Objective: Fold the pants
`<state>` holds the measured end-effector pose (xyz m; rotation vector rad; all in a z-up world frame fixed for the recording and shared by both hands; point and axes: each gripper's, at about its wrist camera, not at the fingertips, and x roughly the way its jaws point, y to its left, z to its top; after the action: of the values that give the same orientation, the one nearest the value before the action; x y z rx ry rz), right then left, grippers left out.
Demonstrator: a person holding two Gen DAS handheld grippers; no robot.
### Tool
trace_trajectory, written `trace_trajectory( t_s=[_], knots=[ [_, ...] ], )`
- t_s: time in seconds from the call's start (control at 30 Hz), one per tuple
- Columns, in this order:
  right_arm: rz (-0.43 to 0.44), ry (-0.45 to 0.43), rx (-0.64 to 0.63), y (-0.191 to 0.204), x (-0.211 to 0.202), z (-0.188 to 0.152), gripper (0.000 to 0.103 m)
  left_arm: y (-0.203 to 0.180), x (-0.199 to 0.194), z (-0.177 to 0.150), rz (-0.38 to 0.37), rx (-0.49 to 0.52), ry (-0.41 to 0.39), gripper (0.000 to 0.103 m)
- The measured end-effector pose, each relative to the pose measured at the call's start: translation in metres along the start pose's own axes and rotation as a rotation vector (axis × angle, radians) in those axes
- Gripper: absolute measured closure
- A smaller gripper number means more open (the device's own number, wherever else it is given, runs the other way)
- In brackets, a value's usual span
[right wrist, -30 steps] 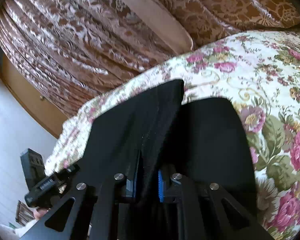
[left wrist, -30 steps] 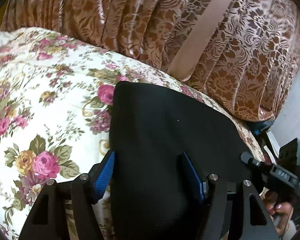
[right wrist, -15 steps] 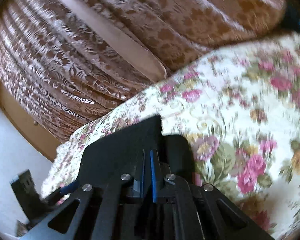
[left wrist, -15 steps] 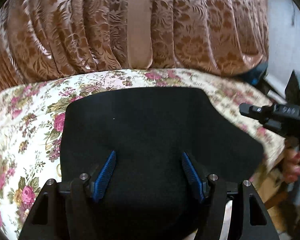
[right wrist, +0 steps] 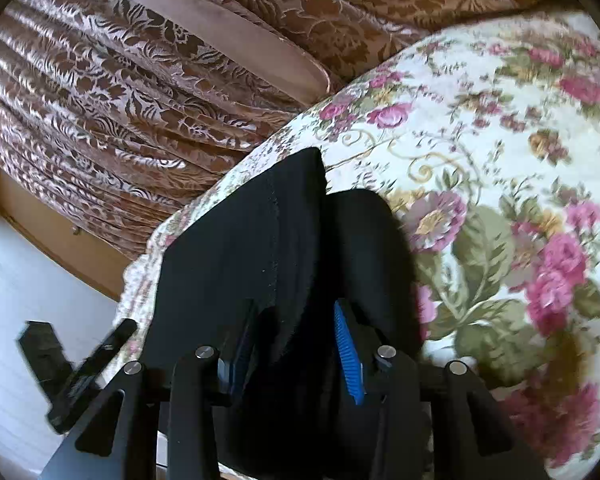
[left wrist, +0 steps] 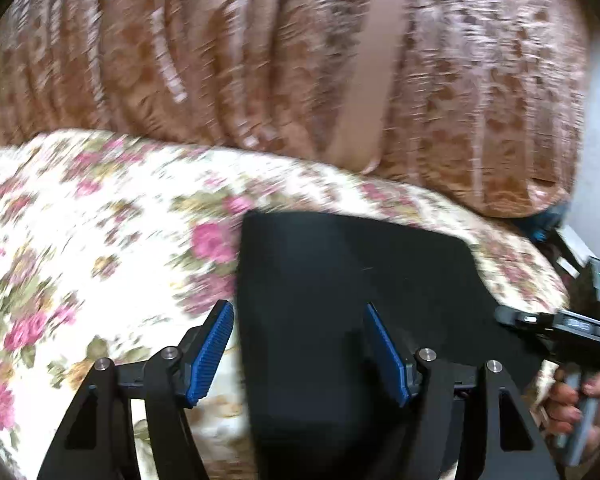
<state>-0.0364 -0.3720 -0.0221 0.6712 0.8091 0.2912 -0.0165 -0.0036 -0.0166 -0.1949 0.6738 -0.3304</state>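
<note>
1. Pants (right wrist: 260,248), black and already folded into a compact stack, lie on the floral bedspread (right wrist: 500,128) near the edge of the bed that faces the patterned brown curtain (right wrist: 140,80).
2. The right gripper (right wrist: 296,344) is opening; a raised fold of black cloth stands between its jaws, and the blue pad (right wrist: 348,360) is clear of the fabric.
3. The left gripper (left wrist: 300,344) is spread wide over the near end of the stack, pads not pressing the cloth; it grips nothing.
4. Risk: the standing fold could spring or slump sideways as the right jaws let go, spoiling the fold. A pad catching the cloth on withdrawal would drag the top layer.
5. The left view is blurred, so alignment of the edges is hard to judge.
6. The stack's long axis seems to run away from the grippers, its far end pointing toward the curtain.
</note>
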Motion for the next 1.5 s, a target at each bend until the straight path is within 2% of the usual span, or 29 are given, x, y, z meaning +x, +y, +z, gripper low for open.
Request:
trace_trajectory(
  t_s=[0.03,0.1,0.2,0.3,0.47,0.53,0.6,0.67,0.8,0.87,0.93,1.03,1.1,1.17,1.27,1.33,1.5],
  knots=[
    [0.015,0.005,0.008,-0.001,0.001,0.0,0.061,0.008,0.005,-0.003,0.01,-0.022,0.014,0.036],
    [0.047,0.007,0.007,0.0,0.0,-0.002,0.061,0.017,0.017,-0.011,-0.03,-0.069,0.072,0.035],
    [0.034,0.011,-0.049,0.01,0.0,-0.004,0.081,0.006,0.015,-0.015,-0.091,-0.081,0.072,0.037],
    [0.012,-0.012,-0.109,0.023,-0.005,-0.006,0.087,-0.025,0.01,-0.005,-0.072,0.018,0.07,0.037],
    [0.035,-0.156,-0.175,0.033,-0.05,0.006,0.087,-0.051,0.006,0.002,-0.062,0.109,0.064,0.037],
    [0.001,-0.144,-0.182,0.027,-0.052,0.01,0.087,-0.055,0.01,-0.001,-0.024,0.132,0.078,0.036],
    [-0.071,-0.11,-0.164,0.018,-0.042,0.01,0.091,-0.057,0.017,-0.005,0.029,0.155,0.098,0.034],
    [-0.134,-0.044,-0.109,0.0,-0.021,0.004,0.091,-0.057,0.017,-0.008,0.037,0.156,0.089,0.033],
    [-0.09,-0.071,-0.032,-0.015,-0.016,-0.004,0.09,-0.054,0.016,-0.008,0.019,0.151,0.09,0.033],
    [-0.124,-0.064,-0.067,-0.008,-0.017,-0.003,0.09,-0.047,0.014,-0.002,-0.01,0.113,0.117,0.033],
    [-0.17,-0.062,-0.123,0.005,-0.021,-0.001,0.082,-0.042,0.009,0.006,-0.029,0.091,0.137,0.033],
    [-0.31,-0.109,-0.247,0.03,-0.037,0.006,0.075,-0.038,-0.006,0.023,-0.014,0.092,0.099,0.033],
    [-0.319,-0.148,-0.331,0.053,-0.045,0.015,0.074,-0.04,-0.011,0.038,-0.008,0.11,0.075,0.033],
    [-0.326,-0.146,-0.377,0.074,-0.043,0.027,0.073,-0.049,-0.006,0.055,-0.006,0.137,0.08,0.032],
    [-0.315,-0.108,-0.399,0.098,-0.023,0.045,0.073,-0.065,0.014,0.071,0.01,0.189,0.126,0.031],
    [-0.324,-0.052,-0.395,0.106,0.0,0.057,0.073,-0.077,0.034,0.077,0.023,0.228,0.173,0.031],
    [-0.378,0.061,-0.429,0.105,0.053,0.065,0.073,-0.087,0.077,0.077,0.071,0.261,0.263,0.031]
  ],
)
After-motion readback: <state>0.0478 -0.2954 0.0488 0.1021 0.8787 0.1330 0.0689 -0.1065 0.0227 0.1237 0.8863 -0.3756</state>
